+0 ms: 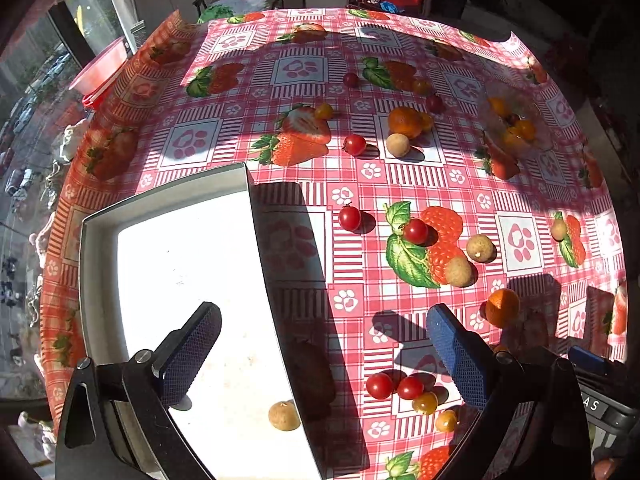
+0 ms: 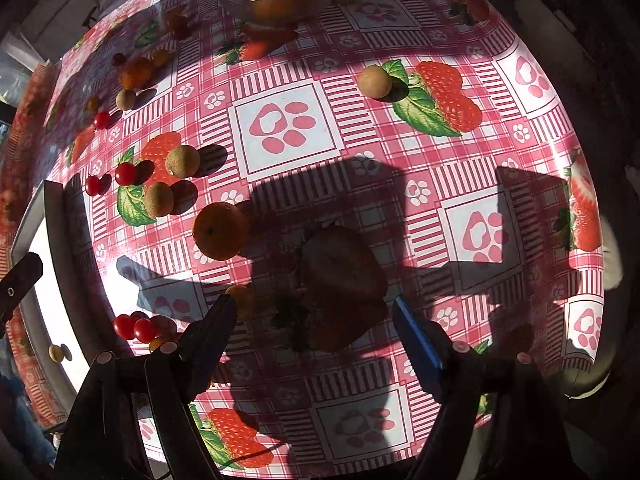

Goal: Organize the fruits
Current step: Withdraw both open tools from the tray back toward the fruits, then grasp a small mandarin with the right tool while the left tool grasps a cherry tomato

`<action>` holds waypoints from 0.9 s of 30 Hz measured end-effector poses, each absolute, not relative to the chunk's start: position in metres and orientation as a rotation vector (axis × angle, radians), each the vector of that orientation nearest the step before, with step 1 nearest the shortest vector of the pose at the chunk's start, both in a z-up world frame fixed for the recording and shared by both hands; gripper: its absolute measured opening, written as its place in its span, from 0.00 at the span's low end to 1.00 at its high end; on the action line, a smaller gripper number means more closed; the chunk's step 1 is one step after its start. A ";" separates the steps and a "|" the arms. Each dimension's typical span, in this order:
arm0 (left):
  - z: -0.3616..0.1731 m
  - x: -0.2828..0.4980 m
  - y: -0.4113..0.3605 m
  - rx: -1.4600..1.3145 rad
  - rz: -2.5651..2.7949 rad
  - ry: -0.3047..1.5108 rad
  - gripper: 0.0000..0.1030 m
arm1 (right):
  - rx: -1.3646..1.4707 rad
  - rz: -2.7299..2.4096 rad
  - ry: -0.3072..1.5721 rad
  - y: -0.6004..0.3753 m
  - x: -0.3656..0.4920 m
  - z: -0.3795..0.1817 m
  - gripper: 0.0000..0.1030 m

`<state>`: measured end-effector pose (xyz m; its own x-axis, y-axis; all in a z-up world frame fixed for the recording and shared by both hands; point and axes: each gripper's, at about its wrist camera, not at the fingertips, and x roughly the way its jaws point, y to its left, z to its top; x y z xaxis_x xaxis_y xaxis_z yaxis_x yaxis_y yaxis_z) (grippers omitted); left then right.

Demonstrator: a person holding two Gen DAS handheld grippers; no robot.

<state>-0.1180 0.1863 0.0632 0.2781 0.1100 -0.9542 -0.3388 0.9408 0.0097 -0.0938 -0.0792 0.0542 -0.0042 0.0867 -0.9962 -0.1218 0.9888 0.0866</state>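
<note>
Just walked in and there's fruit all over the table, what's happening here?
A person with two handheld grippers is sorting fruit. Both the left gripper and right gripper are open and empty. One longan lies in the white tray; cherry tomatoes, oranges and other longans remain scattered on the tablecloth.

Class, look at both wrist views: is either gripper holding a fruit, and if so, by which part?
Nothing is held. The left gripper is open above the white tray; the right gripper is open over the tablecloth.
</note>
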 end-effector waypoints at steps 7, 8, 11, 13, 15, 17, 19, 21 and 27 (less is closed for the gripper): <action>0.041 -0.085 0.182 -0.082 0.319 1.298 1.00 | -0.072 0.241 1.564 -0.082 -0.086 0.048 0.80; 0.038 -0.081 0.181 -0.062 0.318 1.303 1.00 | -0.083 0.260 1.563 -0.078 -0.086 0.047 0.80; 0.029 -0.068 0.181 -0.034 0.302 1.317 1.00 | -0.124 0.300 1.558 -0.068 -0.083 0.044 0.80; 0.025 -0.062 0.181 -0.041 0.294 1.319 1.00 | -0.140 0.328 1.558 -0.058 -0.080 0.040 0.80; 0.019 -0.056 0.182 -0.043 0.295 1.323 1.00 | -0.150 0.351 1.560 -0.050 -0.077 0.036 0.80; 0.014 -0.051 0.183 -0.044 0.297 1.328 1.00 | -0.161 0.372 1.563 -0.040 -0.073 0.033 0.80; 0.008 -0.046 0.185 -0.042 0.298 1.332 1.00 | -0.176 0.393 1.564 -0.031 -0.069 0.027 0.80; 0.003 -0.043 0.185 -0.044 0.292 1.339 0.94 | -0.193 0.411 1.559 -0.021 -0.066 0.022 0.80; -0.003 -0.037 0.187 -0.104 0.250 1.369 0.70 | -0.258 0.448 1.534 0.008 -0.064 0.016 0.73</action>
<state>-0.0370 0.1874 -0.0031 0.1790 0.1160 -0.9770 -0.2370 0.9689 0.0717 -0.0640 0.0080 0.0163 -0.0214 0.1182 -0.9928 -0.4348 0.8930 0.1157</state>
